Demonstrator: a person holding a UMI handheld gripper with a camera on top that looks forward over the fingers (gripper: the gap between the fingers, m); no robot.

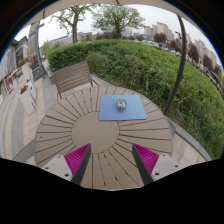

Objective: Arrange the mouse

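1. The scene is outdoors, on a round wooden table (100, 130) made of slats that fan out from the middle. A wide green hedge (140, 65) runs behind it, with trees and buildings farther off.

2. A blue mouse mat (121, 108) lies flat on the far half of the table. A small grey mouse (121, 103) sits on it, near the mat's centre and far edge. This is the thing to be arranged; it rests on its own, touched by nothing.

3. The gripper (110, 160) hangs over the near side of the table, its two fingers pointing forward toward the mat. The fingers are spread apart and hold nothing; only bare slats show between the magenta pads (77, 158).

4. The mouse lies well beyond the fingertips, roughly on the line between them. This aim suggests an approach is intended, and the wide spread of the fingers would let them pass to either side of the mouse.

5. A wooden chair (72, 77) stands at the table's far left side, between table and hedge.

6. No box, tray or other container is visible on the table; the mat is the only thing bearing another object.
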